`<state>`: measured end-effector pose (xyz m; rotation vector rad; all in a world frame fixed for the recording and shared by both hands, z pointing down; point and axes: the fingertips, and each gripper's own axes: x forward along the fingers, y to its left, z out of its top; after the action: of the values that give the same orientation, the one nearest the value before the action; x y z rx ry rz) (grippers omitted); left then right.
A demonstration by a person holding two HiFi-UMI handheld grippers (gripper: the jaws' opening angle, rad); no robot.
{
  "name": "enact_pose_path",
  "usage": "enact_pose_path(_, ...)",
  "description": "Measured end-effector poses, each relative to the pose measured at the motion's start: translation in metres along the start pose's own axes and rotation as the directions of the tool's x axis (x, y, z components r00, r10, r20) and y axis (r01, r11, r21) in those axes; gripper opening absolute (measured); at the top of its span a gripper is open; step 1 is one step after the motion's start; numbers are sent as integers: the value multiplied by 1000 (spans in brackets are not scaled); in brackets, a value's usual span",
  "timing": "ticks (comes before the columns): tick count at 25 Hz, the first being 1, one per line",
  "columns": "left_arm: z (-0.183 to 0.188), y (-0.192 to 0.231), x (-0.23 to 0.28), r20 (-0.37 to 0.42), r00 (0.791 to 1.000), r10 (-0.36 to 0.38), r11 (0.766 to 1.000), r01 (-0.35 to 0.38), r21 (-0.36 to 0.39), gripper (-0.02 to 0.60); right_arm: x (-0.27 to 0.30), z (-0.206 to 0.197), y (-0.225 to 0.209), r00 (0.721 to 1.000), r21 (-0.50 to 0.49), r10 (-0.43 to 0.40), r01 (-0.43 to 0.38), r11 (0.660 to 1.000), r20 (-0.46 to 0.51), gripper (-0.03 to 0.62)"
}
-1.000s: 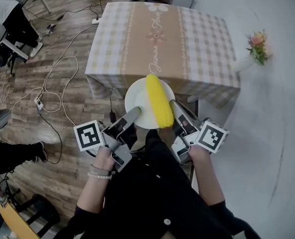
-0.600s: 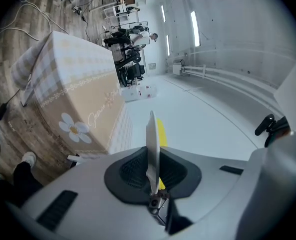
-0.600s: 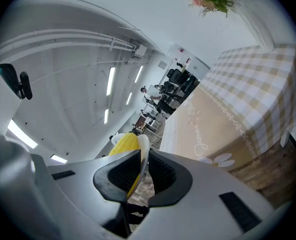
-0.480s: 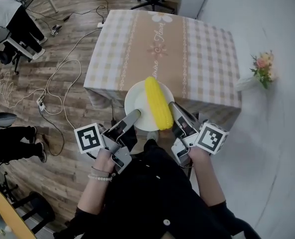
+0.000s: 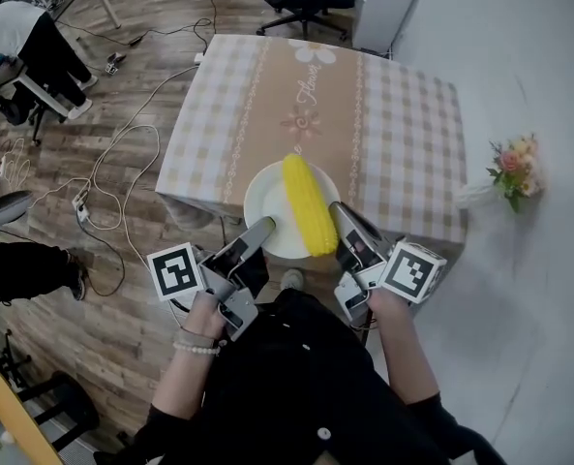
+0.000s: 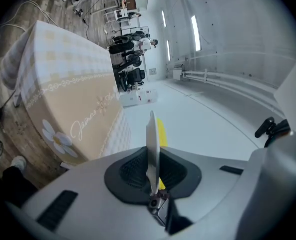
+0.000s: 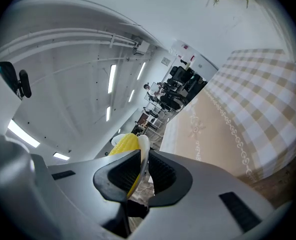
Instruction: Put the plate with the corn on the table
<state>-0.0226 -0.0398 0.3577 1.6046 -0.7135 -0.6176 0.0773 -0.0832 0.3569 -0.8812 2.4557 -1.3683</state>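
The plate (image 5: 270, 223) with the corn (image 5: 306, 204) was not yet set down, held at the near edge of the table (image 5: 316, 114) lying toward 12 o'clock, its rim clamped by the left gripper (image 5: 260, 229) at 7 o'clock and the right gripper (image 5: 339, 211) at 4 o'clock.

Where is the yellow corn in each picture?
Head view: the corn lies on the plate, just below the middle of the picture.
Left gripper view: a thin yellow strip at the centre, just right of the plate's edge.
Right gripper view: corn left of centre, beside the plate's rim.
Shared landmark: the checked table shows in all three.
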Motion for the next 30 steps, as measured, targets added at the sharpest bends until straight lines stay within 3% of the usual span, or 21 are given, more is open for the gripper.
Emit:
enact_pose_path(15, 11, 2, 28, 26, 999, 22, 1000, -22, -2, 44, 10, 26, -17, 1000, 0, 3, -3, 1000, -31, 78)
enact_pose_path(30, 3, 7, 46, -23, 999, 30, 1000, -30, -2, 44, -5, 34, -35, 998, -4, -59, 59, 998, -1, 78)
